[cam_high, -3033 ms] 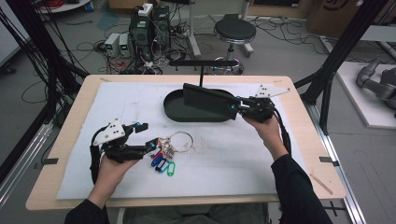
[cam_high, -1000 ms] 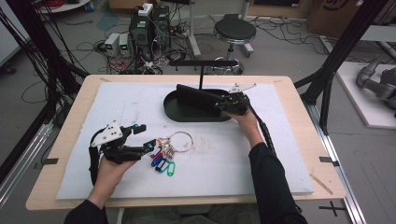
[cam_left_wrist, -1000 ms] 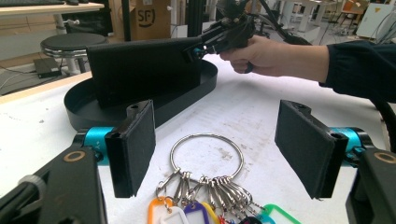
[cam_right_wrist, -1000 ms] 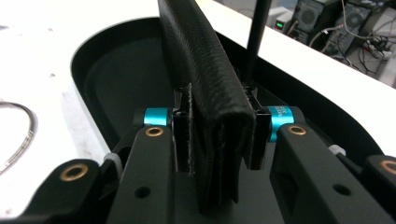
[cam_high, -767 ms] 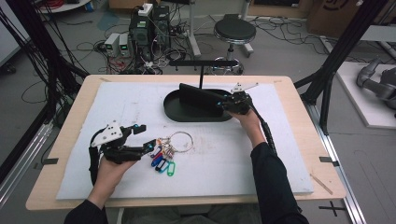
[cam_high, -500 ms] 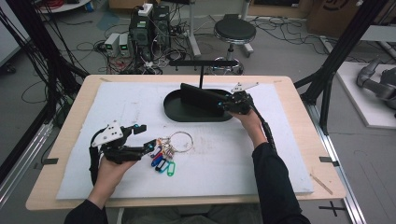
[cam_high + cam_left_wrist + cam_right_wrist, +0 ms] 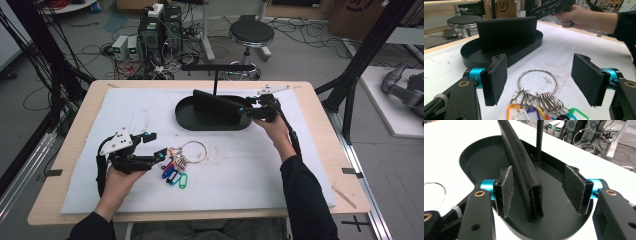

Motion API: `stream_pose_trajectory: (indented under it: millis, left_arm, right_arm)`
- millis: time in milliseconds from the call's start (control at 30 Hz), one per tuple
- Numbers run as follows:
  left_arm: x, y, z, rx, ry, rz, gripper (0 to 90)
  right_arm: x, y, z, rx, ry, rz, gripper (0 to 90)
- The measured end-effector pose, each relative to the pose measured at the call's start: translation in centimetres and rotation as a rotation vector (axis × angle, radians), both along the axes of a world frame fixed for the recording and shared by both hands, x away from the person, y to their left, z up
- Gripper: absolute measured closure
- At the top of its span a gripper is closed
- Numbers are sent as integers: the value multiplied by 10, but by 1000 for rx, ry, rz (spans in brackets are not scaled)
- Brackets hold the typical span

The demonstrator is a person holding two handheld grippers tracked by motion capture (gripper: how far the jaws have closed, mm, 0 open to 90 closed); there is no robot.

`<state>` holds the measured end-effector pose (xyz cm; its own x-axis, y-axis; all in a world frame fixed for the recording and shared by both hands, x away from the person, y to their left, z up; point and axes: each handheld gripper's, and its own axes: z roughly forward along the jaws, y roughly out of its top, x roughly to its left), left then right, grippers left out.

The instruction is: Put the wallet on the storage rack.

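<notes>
Both hands hold grippers, jaws apart, on either side of the black tray [image 7: 186, 116].

Left gripper [image 7: 156, 144] lies low, well short of the tray on the person's side, jaws spread wide, pads [image 7: 496, 78] clear of any contact; left hand [image 7: 120, 175] wraps the body from behind, forearm coming up from the near edge. Right gripper [image 7: 246, 109] sits at the tray's right end, pointing along it, jaws just been opening, pads [image 7: 506, 190] not pressing. Right hand [image 7: 272, 125] grips behind, sleeve trailing back.

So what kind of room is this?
Probably a robotics lab or workshop: tangled cables and electronic boxes cover the floor, a black frame surrounds the table, and a person holds tongs.
</notes>
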<state>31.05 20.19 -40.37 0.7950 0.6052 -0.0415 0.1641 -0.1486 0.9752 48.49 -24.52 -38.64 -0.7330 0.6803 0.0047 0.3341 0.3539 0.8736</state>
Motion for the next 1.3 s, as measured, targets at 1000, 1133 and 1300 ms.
stream_pose_trajectory:
  millis: [1000, 1133, 1300]
  left_arm:
    - [4, 15, -16, 105, -4, 129, 279]
    - [2, 18, -15, 104, -8, 141, 271]
    - [1, 21, -14, 103, -12, 149, 270]
  right_arm:
    - [-115, -86, 14, 163, -78, -113, 367]
    - [-123, -91, 8, 169, -75, -140, 321]
    - [-129, -94, -3, 179, -80, -161, 306]
